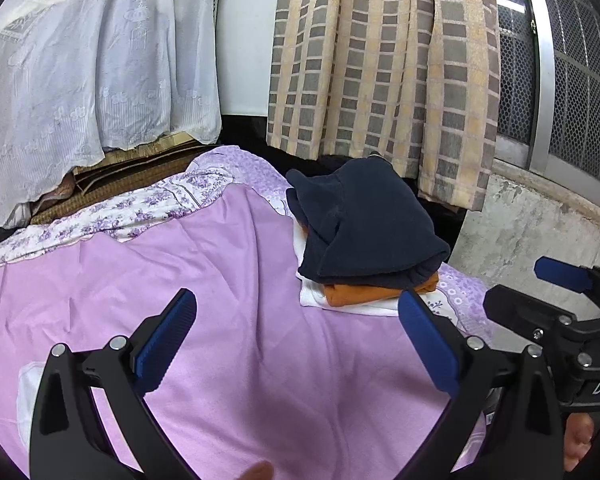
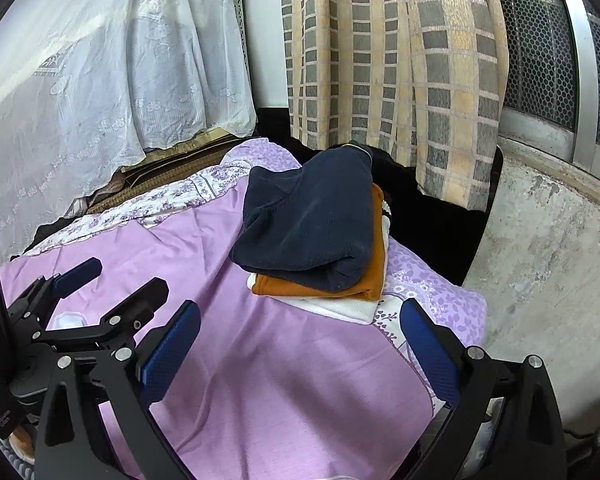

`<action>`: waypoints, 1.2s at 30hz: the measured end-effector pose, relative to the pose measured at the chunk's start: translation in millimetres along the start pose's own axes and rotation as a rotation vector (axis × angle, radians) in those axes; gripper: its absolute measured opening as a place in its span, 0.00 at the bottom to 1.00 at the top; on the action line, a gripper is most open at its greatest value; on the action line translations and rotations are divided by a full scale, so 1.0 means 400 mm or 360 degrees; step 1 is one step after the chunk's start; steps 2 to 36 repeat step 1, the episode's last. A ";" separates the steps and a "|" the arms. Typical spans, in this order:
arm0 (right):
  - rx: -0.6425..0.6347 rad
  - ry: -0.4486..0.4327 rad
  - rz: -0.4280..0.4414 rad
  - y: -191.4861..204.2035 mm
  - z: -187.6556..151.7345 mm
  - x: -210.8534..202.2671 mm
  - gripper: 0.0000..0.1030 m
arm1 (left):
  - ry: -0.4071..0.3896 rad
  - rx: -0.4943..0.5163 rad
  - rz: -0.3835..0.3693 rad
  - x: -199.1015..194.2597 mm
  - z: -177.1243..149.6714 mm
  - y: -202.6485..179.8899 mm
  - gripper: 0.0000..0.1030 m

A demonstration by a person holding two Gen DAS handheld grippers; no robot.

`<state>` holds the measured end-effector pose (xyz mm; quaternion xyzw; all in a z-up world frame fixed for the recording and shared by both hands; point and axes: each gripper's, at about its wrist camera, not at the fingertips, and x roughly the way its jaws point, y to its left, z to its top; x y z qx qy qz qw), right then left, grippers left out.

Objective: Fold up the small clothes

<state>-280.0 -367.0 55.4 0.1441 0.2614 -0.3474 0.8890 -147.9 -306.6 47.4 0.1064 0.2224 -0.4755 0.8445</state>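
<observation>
Both grippers, left (image 1: 296,340) and right (image 2: 300,350), hover jaws wide above the pink sheet (image 1: 240,300), holding nothing.

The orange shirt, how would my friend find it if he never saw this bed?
Start at the pink bedsheet, then find the folded pile near the checked curtain. The orange shirt is the middle layer, under the navy fleece and above the white garment.

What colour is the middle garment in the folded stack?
Orange garment, between the navy top piece and white bottom one; clearest in right wrist view.

Left hand-held gripper (image 1: 296,320) and right hand-held gripper (image 2: 300,332) hover side by side, jaws spread wide, empty.
</observation>
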 end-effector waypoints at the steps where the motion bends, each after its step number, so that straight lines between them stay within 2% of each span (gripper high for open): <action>1: 0.0001 -0.0001 0.0002 0.000 0.000 -0.001 0.97 | -0.0004 0.0003 0.0006 -0.001 0.000 0.000 0.96; 36: 0.0001 -0.0001 0.0002 0.000 0.000 -0.001 0.97 | -0.0004 0.0003 0.0006 -0.001 0.000 0.000 0.96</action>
